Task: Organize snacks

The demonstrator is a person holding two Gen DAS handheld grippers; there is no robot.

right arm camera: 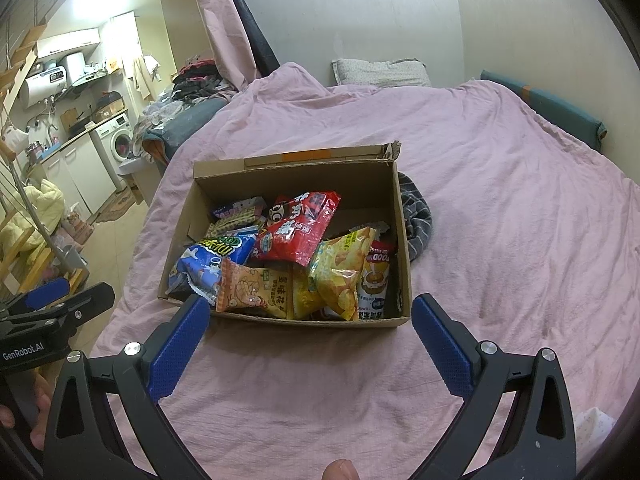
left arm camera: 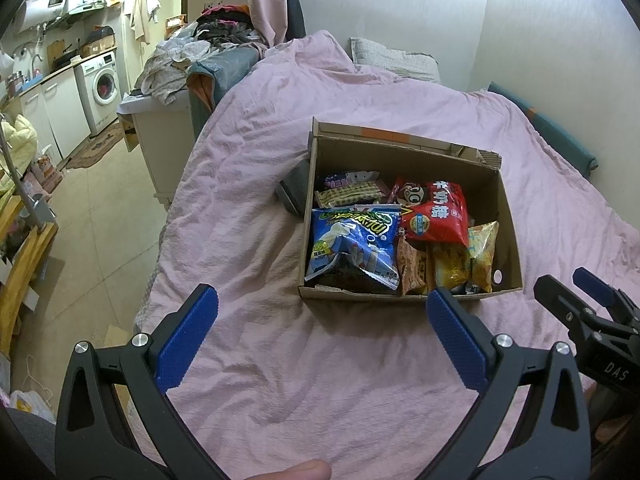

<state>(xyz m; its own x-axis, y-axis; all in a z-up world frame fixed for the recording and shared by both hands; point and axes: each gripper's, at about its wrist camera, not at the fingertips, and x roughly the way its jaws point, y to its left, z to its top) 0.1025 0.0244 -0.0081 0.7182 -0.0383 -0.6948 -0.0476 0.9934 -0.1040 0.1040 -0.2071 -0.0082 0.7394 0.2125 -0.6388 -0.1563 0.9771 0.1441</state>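
A cardboard box sits on the pink bedspread with several snack bags inside. A blue bag lies at its near left, a red bag in the middle, a yellow chip bag and an orange packet near the front wall. My left gripper hangs open just short of the box's near wall, nothing between its blue pads. My right gripper is open too, close to the front wall, and empty. Each gripper shows at the other view's edge.
A dark striped cloth lies against the box's right side, seen as a dark lump in the left wrist view. The bed's left edge drops to a tiled floor. A pillow and wall stand behind. A clothes pile sits far left.
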